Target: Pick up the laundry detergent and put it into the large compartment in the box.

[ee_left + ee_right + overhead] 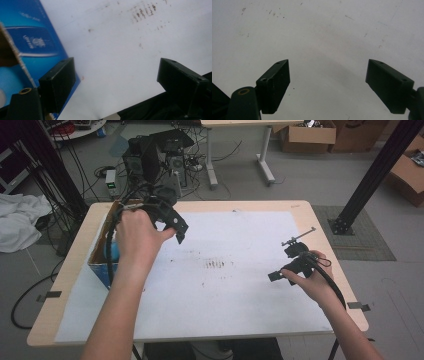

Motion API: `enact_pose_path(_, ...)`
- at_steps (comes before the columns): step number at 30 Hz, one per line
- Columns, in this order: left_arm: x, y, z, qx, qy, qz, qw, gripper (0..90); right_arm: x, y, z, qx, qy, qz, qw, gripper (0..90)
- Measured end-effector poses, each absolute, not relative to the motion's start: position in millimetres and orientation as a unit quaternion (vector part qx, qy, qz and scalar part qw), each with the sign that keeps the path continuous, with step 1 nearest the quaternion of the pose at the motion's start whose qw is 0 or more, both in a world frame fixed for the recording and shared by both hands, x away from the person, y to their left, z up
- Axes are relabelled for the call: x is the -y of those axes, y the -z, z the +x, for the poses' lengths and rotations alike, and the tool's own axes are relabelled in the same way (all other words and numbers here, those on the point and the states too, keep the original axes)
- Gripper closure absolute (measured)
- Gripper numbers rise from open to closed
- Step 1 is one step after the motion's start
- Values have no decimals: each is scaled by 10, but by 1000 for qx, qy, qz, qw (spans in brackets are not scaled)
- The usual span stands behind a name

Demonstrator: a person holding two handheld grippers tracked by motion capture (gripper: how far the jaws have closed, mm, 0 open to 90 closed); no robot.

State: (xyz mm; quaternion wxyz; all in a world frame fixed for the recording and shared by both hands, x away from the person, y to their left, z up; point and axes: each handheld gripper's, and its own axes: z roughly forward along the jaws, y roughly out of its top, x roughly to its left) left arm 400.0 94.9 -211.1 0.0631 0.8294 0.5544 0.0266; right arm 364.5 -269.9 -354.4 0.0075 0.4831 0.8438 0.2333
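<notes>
A light wooden table (327, 247) carries a big white sheet (240, 295) that covers most of its top. The sheet is smudged with dark specks and a patch of short streaks near its middle (216, 264).

At the table's left edge stands an open blue cardboard box (100, 265), its brown inner flaps showing; in the left gripper view its printed blue wall (37, 42) sits just beside the sheet.

The left gripper (177, 231) is held above the sheet right next to the box, and the left hand (137, 237) wraps its body. Its 2 jaws stand well apart with nothing between them, only white sheet behind the gap.

The right gripper (276, 276) is low over the right part of the sheet, well apart from the box, gripped by the right hand (310, 282). Its 2 jaws are spread wide and hold nothing.

Beyond the table is a grey floor with a black computer tower (150, 157), tangled cables (105, 175), a second table's white legs (265, 155), brown cardboard boxes (307, 135) and a black metal post (372, 175). A heap of white cloth (20, 220) lies at far left.
</notes>
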Motion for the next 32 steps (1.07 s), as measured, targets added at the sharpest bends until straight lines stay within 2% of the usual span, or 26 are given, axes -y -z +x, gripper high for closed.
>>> enact_pose_path(13, -718, 2348, 4007, -528, -18, 847, 49, 159, 2703, 3562, 3661, -844, -231, 484, 7, 196)
enact_pose_path(32, -735, 2346, 4003, -526, -19, 849, 43, 159, 2677, 3568, 3655, -846, -228, 482, 7, 194)
